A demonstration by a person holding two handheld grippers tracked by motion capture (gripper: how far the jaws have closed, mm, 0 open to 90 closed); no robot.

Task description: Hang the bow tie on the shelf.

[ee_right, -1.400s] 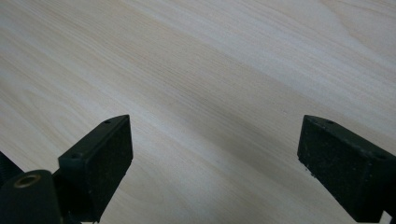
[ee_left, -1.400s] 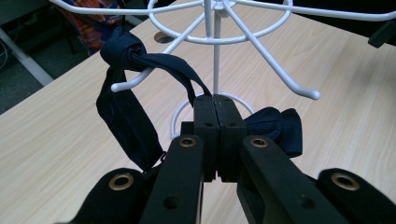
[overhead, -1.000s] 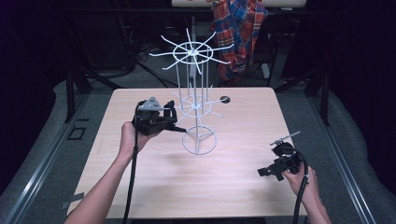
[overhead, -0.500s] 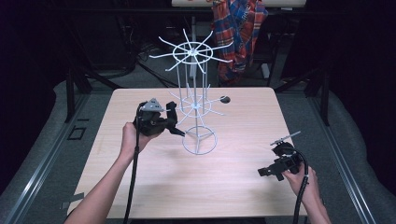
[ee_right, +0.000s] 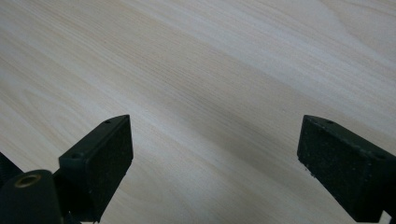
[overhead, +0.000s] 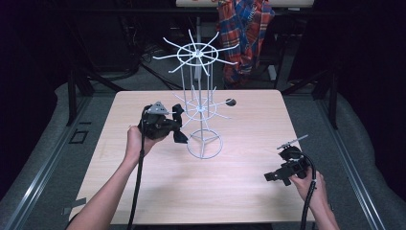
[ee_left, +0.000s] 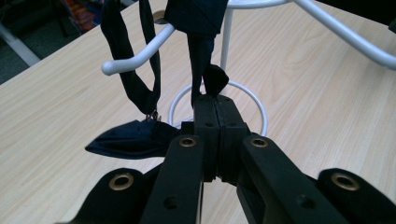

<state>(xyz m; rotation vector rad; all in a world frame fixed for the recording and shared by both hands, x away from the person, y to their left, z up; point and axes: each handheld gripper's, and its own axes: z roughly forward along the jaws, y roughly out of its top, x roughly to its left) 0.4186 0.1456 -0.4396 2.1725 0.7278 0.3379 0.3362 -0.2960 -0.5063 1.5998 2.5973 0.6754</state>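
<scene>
A white wire rack (overhead: pixel 197 108) with two rings of hooks stands on a round base (overhead: pixel 205 144) mid-table. My left gripper (overhead: pixel 178 126) sits just left of the lower ring, shut on a dark fabric strap (ee_left: pixel 201 56). In the left gripper view the jaws (ee_left: pixel 215 100) pinch that strap below a white hook (ee_left: pixel 140 51). A loop of the strap hangs over the hook, and a dark pouch-like end (ee_left: pixel 128 139) dangles beneath it. My right gripper (overhead: pixel 272 177) rests open near the table's front right, with bare wood between its pads (ee_right: pixel 100 163).
The light wooden table (overhead: pixel 239 191) has a small dark oval spot (overhead: pixel 231 101) behind the rack. A plaid cloth (overhead: pixel 244 28) hangs on dark stands beyond the far edge. Grey floor surrounds the table.
My left gripper has edged slightly down and toward the rack with the dark strap. The right gripper has stayed put.
</scene>
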